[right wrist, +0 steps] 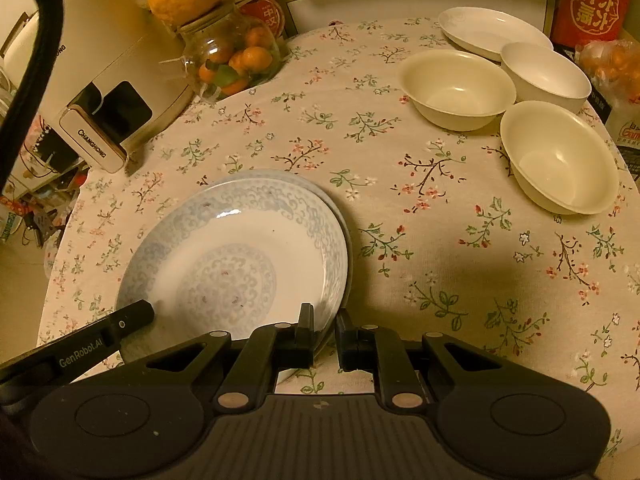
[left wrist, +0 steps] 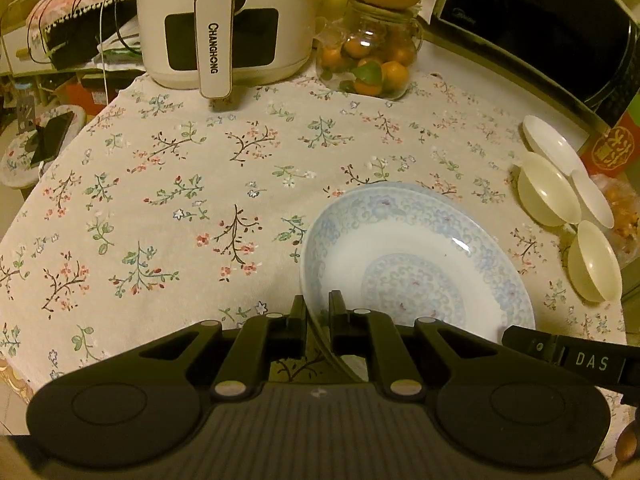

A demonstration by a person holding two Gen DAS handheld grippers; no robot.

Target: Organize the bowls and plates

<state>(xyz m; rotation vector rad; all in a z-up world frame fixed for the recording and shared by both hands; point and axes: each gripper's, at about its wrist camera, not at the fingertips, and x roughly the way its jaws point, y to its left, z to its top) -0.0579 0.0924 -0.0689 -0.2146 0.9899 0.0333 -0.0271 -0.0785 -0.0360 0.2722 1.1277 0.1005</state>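
Jaws, left wrist view: left gripper (left wrist: 318,312) stands narrow, one finger on each side of the near rim of the blue-patterned plate (left wrist: 416,264), clamping it. That plate sits atop a second matching plate (left wrist: 424,191), whose rim shows behind it, on the floral tablecloth (left wrist: 180,200). Right gripper (left wrist: 520,338) tip enters at right. Far right: cream bowls (left wrist: 546,190), white plate (left wrist: 550,144). Rear: air fryer (left wrist: 224,20), jar of oranges (left wrist: 368,60).

Right wrist view: right gripper (right wrist: 324,324) jaws narrow, straddling the top plate's (right wrist: 240,256) right rim. Left gripper (right wrist: 132,316) at its left edge. Three bowls (right wrist: 458,88) and white plate (right wrist: 492,32) well apart, upper right.
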